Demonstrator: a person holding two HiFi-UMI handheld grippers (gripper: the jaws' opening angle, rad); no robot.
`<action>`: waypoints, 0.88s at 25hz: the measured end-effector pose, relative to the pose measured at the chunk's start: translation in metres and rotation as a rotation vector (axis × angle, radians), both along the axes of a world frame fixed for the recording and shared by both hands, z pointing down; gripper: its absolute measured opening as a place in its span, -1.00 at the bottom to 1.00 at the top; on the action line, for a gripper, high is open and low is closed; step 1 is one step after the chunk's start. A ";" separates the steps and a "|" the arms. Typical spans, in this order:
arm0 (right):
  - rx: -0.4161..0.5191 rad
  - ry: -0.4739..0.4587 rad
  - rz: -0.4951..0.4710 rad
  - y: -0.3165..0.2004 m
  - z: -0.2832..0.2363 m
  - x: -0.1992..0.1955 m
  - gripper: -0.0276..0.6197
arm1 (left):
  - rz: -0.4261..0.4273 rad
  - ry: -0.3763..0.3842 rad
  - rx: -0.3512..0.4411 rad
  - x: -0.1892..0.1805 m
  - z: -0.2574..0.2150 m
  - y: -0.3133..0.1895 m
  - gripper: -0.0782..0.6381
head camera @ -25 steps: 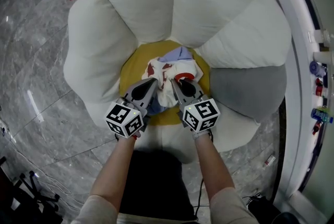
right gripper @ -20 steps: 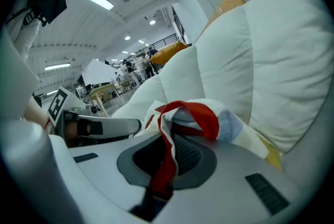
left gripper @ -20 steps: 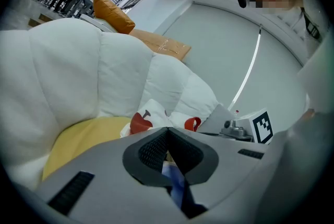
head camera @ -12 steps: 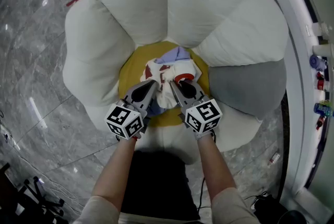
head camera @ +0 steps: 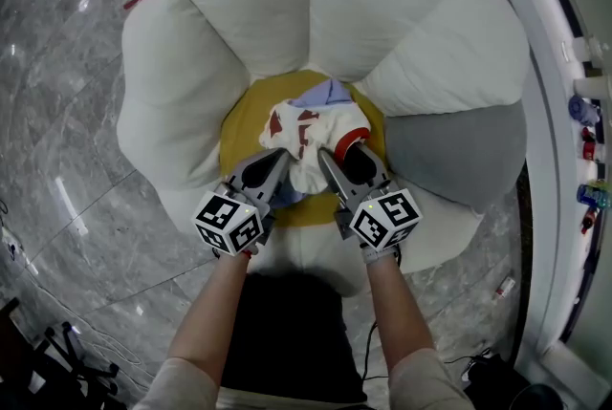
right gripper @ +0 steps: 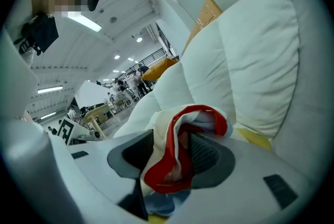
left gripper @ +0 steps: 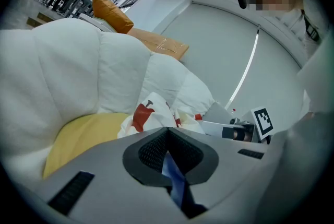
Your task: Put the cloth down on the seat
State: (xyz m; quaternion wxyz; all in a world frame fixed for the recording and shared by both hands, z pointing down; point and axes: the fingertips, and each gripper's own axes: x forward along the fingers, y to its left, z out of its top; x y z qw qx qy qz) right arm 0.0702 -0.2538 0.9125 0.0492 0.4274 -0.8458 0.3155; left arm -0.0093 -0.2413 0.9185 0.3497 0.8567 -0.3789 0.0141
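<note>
Cloth (head camera: 311, 136): white with red print and a blue part, bunched in a heap on the yellow centre of the seat (head camera: 239, 136), near its front edge. It appears to rest on the cushion already.

Left gripper (head camera: 280, 156): jaws closed, a blue strip of the cloth pinched between the pads. This grip likely keeps that end in place while the other side lets go.

Right gripper (head camera: 342, 153): jaws have just been opening and stand wide. A red-edged fold of the cloth lies loose between them, and the pads are not pressing on it. Judged the release step, half done, with the left grip yet to open.

Around: white petals (head camera: 316, 7) ring the centre closely, with a grey cushion (head camera: 454, 155) on the right. They wall in the hollow, so both grippers reach in from the front gap. Marble floor (head camera: 67, 112) beyond. Nothing else lies on the seat.
</note>
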 end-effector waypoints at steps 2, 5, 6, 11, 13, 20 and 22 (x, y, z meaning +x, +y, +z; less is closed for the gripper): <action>-0.005 -0.011 0.030 0.003 -0.003 0.006 -0.26 | 0.004 0.002 0.001 0.001 -0.001 0.002 -0.74; -0.016 -0.028 0.070 0.007 -0.003 0.014 -0.23 | 0.006 0.009 0.002 0.003 -0.004 0.003 -0.74; -0.019 -0.030 0.076 0.008 -0.002 0.017 -0.23 | 0.008 0.011 0.002 0.004 -0.004 0.004 -0.74; -0.007 -0.019 0.080 0.015 -0.006 0.021 -0.23 | 0.011 0.014 0.003 0.005 -0.009 0.008 -0.74; -0.010 -0.023 0.088 0.017 -0.010 0.023 -0.23 | 0.005 0.017 -0.001 0.003 -0.015 0.008 -0.74; -0.029 0.018 0.098 0.023 -0.025 0.023 -0.43 | -0.008 0.025 -0.002 -0.005 -0.046 0.007 -0.74; -0.040 0.023 0.101 0.024 -0.030 0.022 -0.50 | -0.010 0.025 -0.003 -0.006 -0.055 0.006 -0.74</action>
